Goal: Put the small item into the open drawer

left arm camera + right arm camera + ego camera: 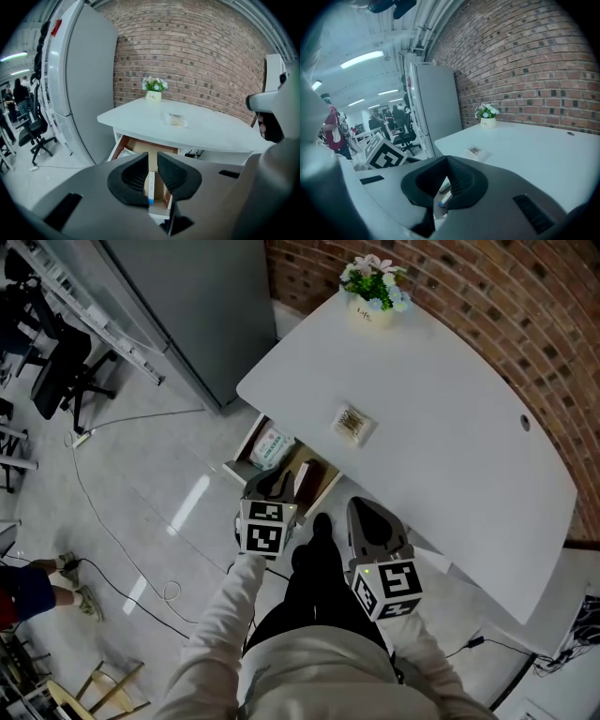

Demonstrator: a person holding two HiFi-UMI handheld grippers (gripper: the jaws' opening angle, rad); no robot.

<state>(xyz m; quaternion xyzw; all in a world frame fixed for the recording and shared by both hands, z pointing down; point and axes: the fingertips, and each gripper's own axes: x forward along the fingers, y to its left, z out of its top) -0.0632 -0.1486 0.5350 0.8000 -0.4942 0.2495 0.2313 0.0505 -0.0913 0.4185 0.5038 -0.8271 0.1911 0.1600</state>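
Observation:
The small item, a clear packet (352, 423) with brownish contents, lies on the white table (450, 456); it also shows as the packet (176, 120) and the packet (476, 151). Below the table's near edge the drawer (246, 451) stands open, with a white-green pouch (272, 448) inside. My left gripper (274, 486) hovers over the drawer's front. Its jaws (153, 157) stand a narrow gap apart with nothing gripped; through the gap a white box with a blue end (151, 185) lies in the drawer (123, 146). My right gripper (367, 512) is below the table edge, its tips (447, 161) touching, empty.
A flower pot (373, 287) stands at the table's far end against the brick wall. A tall grey cabinet (197, 306) stands left of the table. Cables (122, 549) trail over the floor, and an office chair (61, 362) is far left.

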